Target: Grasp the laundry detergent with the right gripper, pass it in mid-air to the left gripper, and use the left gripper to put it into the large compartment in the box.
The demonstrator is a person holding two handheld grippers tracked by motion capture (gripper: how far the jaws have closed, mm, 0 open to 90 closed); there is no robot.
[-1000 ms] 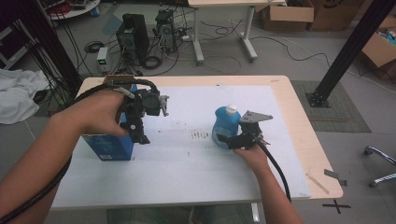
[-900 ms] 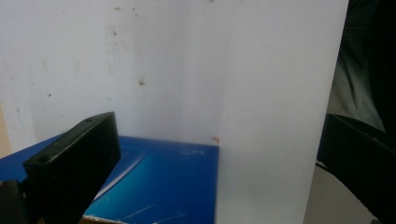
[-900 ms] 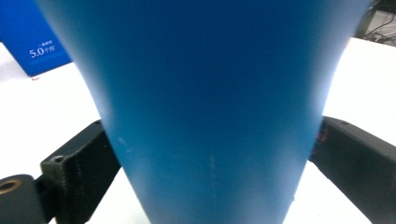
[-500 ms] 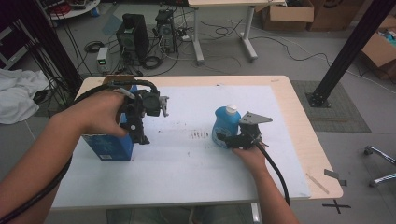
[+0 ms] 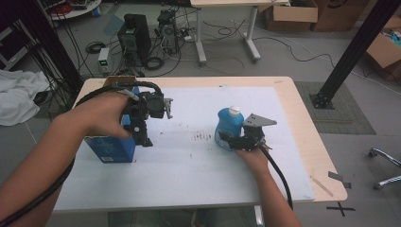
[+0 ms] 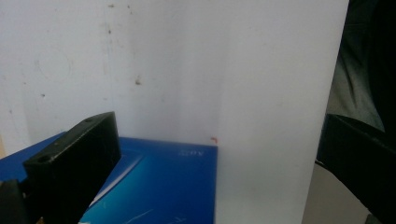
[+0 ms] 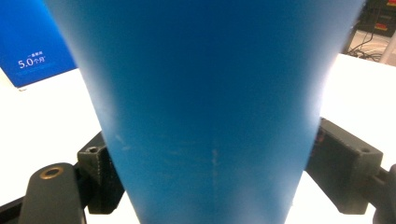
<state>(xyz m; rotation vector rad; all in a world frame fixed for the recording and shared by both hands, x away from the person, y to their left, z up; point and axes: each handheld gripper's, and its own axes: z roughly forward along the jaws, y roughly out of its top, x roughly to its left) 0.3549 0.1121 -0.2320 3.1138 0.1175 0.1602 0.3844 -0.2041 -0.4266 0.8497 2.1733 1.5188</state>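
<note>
Right gripper (image 5: 226, 140) sits at the right of the white mat (image 5: 189, 189), pointing left at the lower body of the blue bottle (image 5: 228, 127). Bottle stands upright with a white cap (image 5: 234, 111) on top, roughly mid-table, a little right of centre. In the right gripper view the bottle (image 7: 205, 107) lies between the two black jaws, one on each flank at its narrow lower part. The jaws have just been closing on it and both pads now meet the blue wall, so I read this as clamped on the bottle. The bottle's base rests on the mat.

Left gripper (image 5: 144, 138) is at the left of the mat, pointing down at the blue box (image 5: 109, 149). Box stands on the mat near the left edge, under the person's left hand (image 5: 101, 116). In the left gripper view the jaws stand wide apart: one is over the blue top of the box (image 6: 159, 186), the other out past the near edge of the mat. Nothing is gripped between them; whether a jaw touches the box cannot be told.

Box and bottle are well apart, with a patch of small reddish marks (image 5: 202, 137) on the mat between them. The mat lies on a pale wooden table (image 5: 302, 123).
</note>
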